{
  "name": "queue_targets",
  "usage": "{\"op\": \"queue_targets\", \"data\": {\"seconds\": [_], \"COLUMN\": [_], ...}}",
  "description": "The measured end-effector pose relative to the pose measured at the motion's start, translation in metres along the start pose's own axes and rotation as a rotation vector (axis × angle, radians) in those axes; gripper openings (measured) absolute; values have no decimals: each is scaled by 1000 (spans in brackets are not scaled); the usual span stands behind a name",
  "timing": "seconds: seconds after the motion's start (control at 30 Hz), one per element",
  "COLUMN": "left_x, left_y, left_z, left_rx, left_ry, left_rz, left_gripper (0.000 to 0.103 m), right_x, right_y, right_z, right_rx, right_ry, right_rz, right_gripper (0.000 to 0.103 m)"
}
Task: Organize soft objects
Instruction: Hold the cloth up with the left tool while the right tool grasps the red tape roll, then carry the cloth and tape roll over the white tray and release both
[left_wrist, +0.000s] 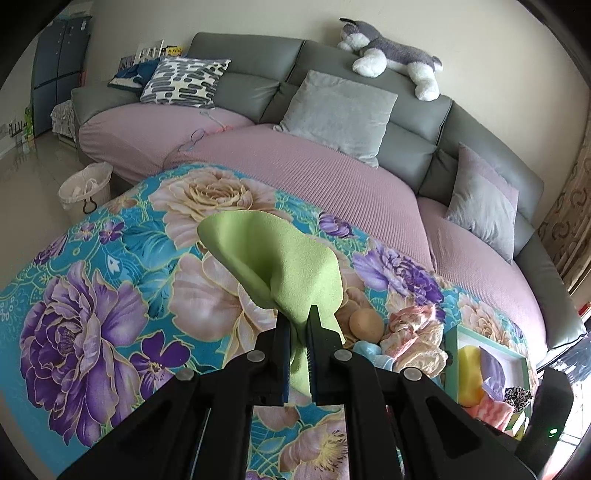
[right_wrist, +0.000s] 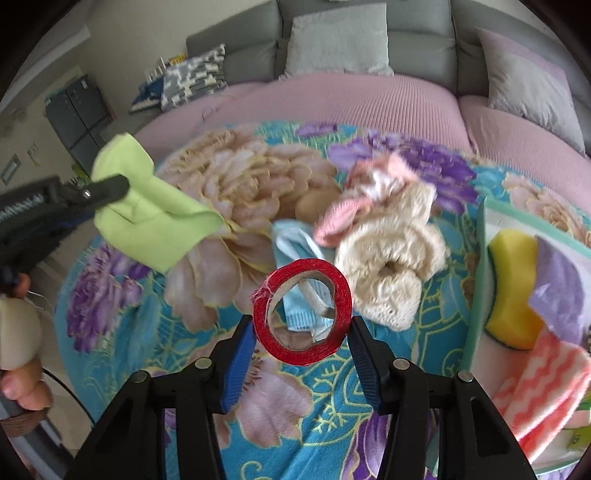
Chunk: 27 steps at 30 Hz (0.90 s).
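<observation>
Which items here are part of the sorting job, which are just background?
Job: green cloth in left tool; red tape ring between right tool fingers; blue mask; cream knit; box with sponge.
Background: husky plush, sofa cushions, laundry basket.

Lime-green cloth (left_wrist: 280, 258), red tape roll (right_wrist: 302, 312), floral teal blanket (left_wrist: 92, 258).

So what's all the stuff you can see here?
green cloth: one, lime, pinched in the left gripper
red tape ring: one, between the right gripper fingers
cream knit: one, on the floral blanket
pink cloth: one, beside the knit
blue cloth: one, behind the ring
tray: one, green-rimmed, right, holding sponge and cloths
husky plush: one, on the sofa back
</observation>
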<state>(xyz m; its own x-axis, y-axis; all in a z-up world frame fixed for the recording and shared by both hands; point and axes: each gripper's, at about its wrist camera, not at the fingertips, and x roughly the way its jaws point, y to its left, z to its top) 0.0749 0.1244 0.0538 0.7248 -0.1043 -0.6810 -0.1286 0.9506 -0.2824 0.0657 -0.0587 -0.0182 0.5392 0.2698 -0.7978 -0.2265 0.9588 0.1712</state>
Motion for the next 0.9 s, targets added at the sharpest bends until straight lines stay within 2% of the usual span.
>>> {"op": "queue_targets", "data": {"seconds": [0.27,0.63,0.77,0.9], "left_x": [-11,-26,-29,-28], "left_y": [-16,-52,-65,-85], "left_z": [2,-1,-3,-7], "left_rx": [34,107,132,174], "left_ry": [-25,-59,-61,-54], "left_rz": [-23,-54,-60,-78], "left_gripper": [8,8,8,8], "right_x": [-30,-89,-98,-94], "right_y": [-11,-45,-61,-77], "right_z": [4,5,3,0], "right_rx": [32,111,144,185], "right_ry": [-59,-204,-218,-190], "right_rz": [-12,-16,-30,-72], "right_gripper": [54,54,54,54]}}
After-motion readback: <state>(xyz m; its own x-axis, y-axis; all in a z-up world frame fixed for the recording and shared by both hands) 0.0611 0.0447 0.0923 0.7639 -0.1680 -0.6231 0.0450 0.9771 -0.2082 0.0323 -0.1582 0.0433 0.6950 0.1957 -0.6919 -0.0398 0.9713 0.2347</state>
